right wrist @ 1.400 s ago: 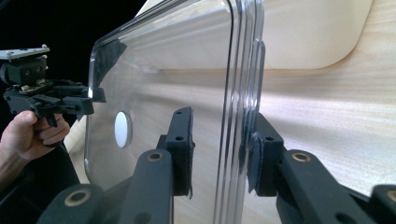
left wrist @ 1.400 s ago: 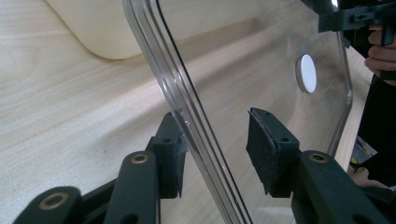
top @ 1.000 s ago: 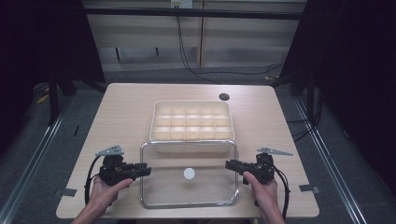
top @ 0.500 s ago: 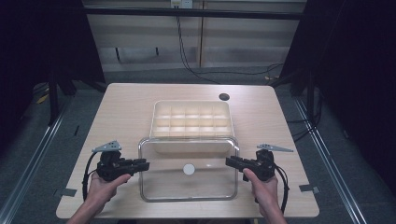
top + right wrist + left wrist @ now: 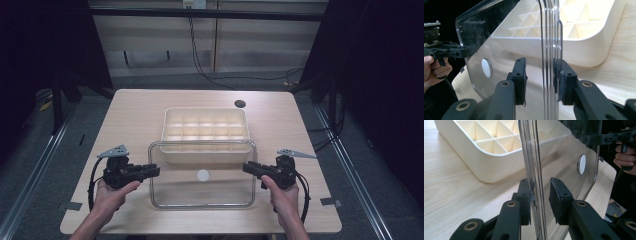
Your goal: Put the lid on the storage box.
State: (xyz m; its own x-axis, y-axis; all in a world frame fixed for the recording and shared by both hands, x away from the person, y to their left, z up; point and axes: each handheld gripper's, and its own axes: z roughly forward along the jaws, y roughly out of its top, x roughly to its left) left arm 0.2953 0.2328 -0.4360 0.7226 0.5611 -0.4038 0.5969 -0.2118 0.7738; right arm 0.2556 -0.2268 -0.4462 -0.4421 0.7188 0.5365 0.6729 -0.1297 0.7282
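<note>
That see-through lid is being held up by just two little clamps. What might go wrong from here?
The clear lid is held only at its thin side edges. In the left gripper view one pad stands off the plastic, so the lid may slip or tilt. Its far edge sits close to the cream divided tray and may knock it.

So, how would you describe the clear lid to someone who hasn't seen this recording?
Start at the wooden table and find the cream compartment tray at its middle. Just on the person's side of it is the clear lid, between the left tongs and right tongs. It is see-through, with rounded corners and one white disc at its centre.
</note>
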